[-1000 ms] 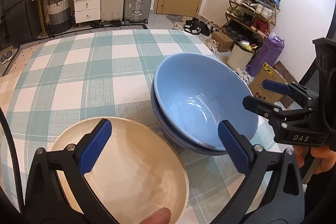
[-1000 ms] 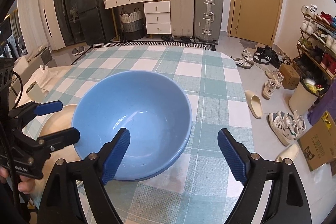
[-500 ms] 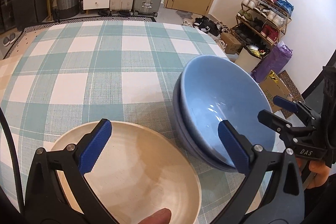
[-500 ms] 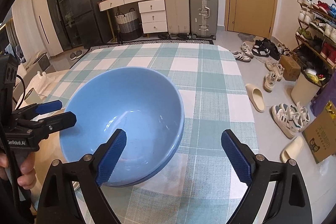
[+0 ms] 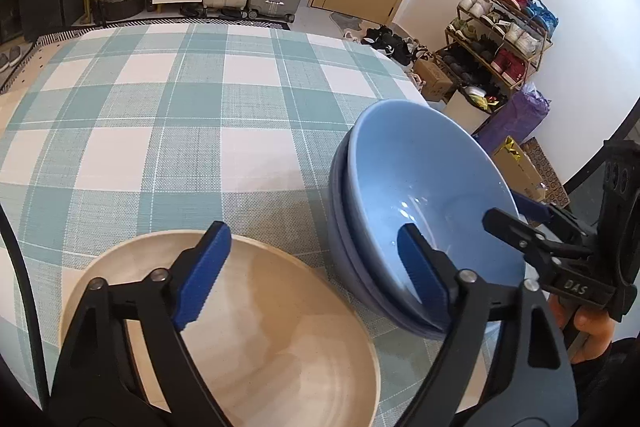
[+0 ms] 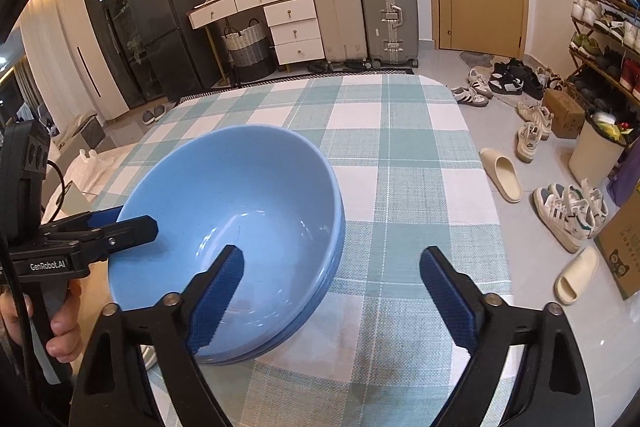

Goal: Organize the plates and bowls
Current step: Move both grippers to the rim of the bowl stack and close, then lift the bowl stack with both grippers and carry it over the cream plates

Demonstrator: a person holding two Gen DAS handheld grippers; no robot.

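Where my left wrist camera looks down, my left gripper (image 5: 316,271) stands with jaws spread wide, grasping nothing, above the beige bowl (image 5: 256,339) on the checked tablecloth (image 5: 160,131). The stacked blue bowls (image 5: 420,211) sit just beside it.

In my right wrist view, my right gripper (image 6: 332,291) is likewise released, near the blue bowls (image 6: 240,211).

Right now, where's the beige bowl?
Left wrist view, bottom left: the beige bowl sits on the checked tablecloth under the open left gripper, just left of the stacked blue bowls.
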